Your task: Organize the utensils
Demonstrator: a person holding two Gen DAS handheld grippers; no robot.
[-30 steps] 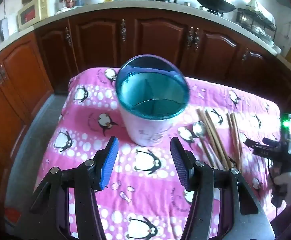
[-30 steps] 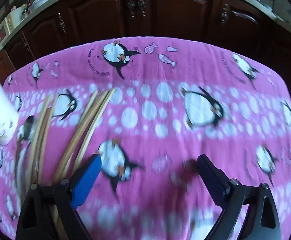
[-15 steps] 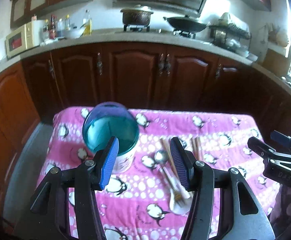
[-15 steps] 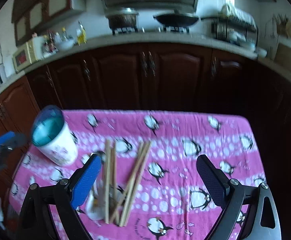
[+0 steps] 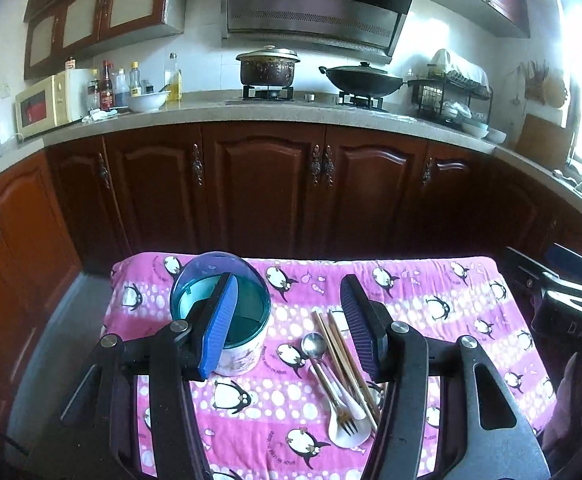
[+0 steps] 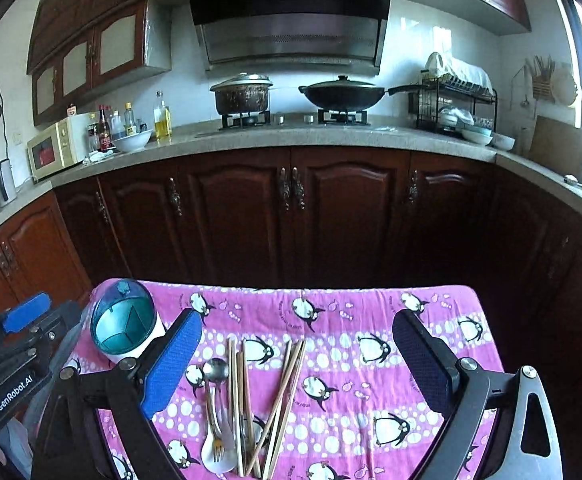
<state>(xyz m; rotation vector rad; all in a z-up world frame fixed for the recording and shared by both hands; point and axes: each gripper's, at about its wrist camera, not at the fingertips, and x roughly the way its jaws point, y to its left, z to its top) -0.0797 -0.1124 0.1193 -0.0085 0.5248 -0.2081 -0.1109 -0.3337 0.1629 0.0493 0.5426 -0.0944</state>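
Observation:
A white utensil holder with a teal divided insert (image 5: pixel 247 316) (image 6: pixel 122 326) stands upright at the left of the pink penguin cloth (image 5: pixel 431 292) (image 6: pixel 351 320). To its right lie a metal spoon (image 5: pixel 314 346) (image 6: pixel 215 370), a fork (image 6: pixel 218 446), a white spoon (image 5: pixel 343 428) and several wooden chopsticks (image 5: pixel 341 350) (image 6: pixel 287 380). My left gripper (image 5: pixel 289 324) hangs open above the holder and spoon, holding nothing. My right gripper (image 6: pixel 297 364) is wide open above the chopsticks, empty.
Dark wooden cabinets (image 5: pixel 263 188) and a counter with a pot (image 5: pixel 267 66), a wok (image 5: pixel 361 78), bottles, a microwave (image 5: pixel 51 102) and a dish rack (image 5: pixel 449 94) stand behind the table. Grey floor (image 5: pixel 51 344) lies left of it.
Both grippers have risen and tilted up away from the cloth, so the table looks smaller and the kitchen counter has come into view. Jaws stayed open.

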